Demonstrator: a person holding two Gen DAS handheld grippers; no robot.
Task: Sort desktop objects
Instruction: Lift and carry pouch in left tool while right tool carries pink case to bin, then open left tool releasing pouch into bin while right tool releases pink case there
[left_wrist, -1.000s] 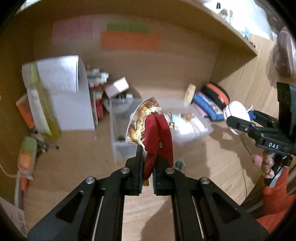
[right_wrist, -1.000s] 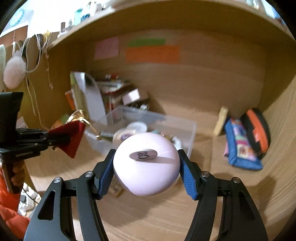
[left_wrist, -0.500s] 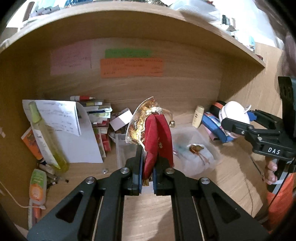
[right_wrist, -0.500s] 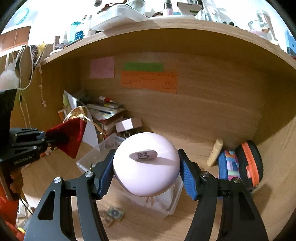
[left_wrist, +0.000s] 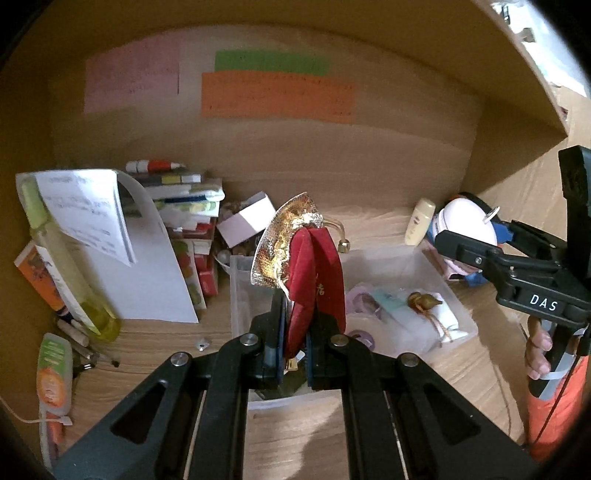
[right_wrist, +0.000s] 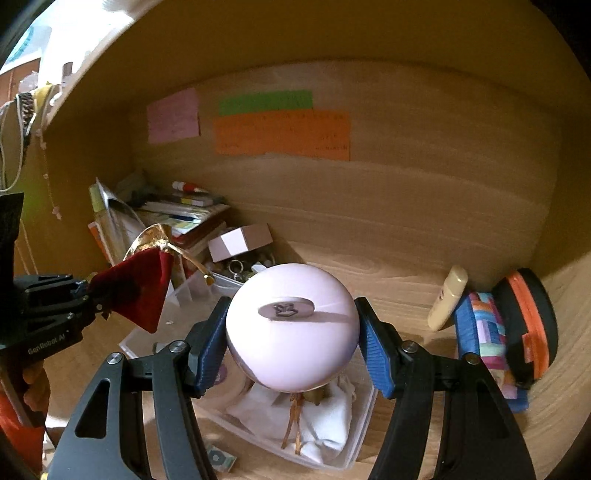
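Observation:
My left gripper (left_wrist: 293, 334) is shut on a red velvet pouch (left_wrist: 317, 280) with a gold foil top, held above the clear plastic bin (left_wrist: 432, 266). The pouch also shows in the right wrist view (right_wrist: 136, 288). My right gripper (right_wrist: 291, 343) is shut on a round pale pink case (right_wrist: 291, 332) with a small grey emblem, held over the bin's right part (right_wrist: 364, 413). The case and right gripper show in the left wrist view (left_wrist: 467, 223). In the bin lie a white cloth bag (left_wrist: 439, 321) with gold cord and rolls of tape (left_wrist: 360, 301).
A stack of books (left_wrist: 184, 199), a white box (left_wrist: 245, 223), a paper sheet (left_wrist: 85, 210) and a yellow-green bottle (left_wrist: 62, 258) stand at the left. A cream tube (right_wrist: 447, 299), a patterned pouch (right_wrist: 484, 332) and a black-orange case (right_wrist: 528, 325) lie right. A shelf board hangs overhead.
Both grippers have come down and forward over the bin, with the pouch and the pink case still held. The views tilted down from the upper shelf toward the desk.

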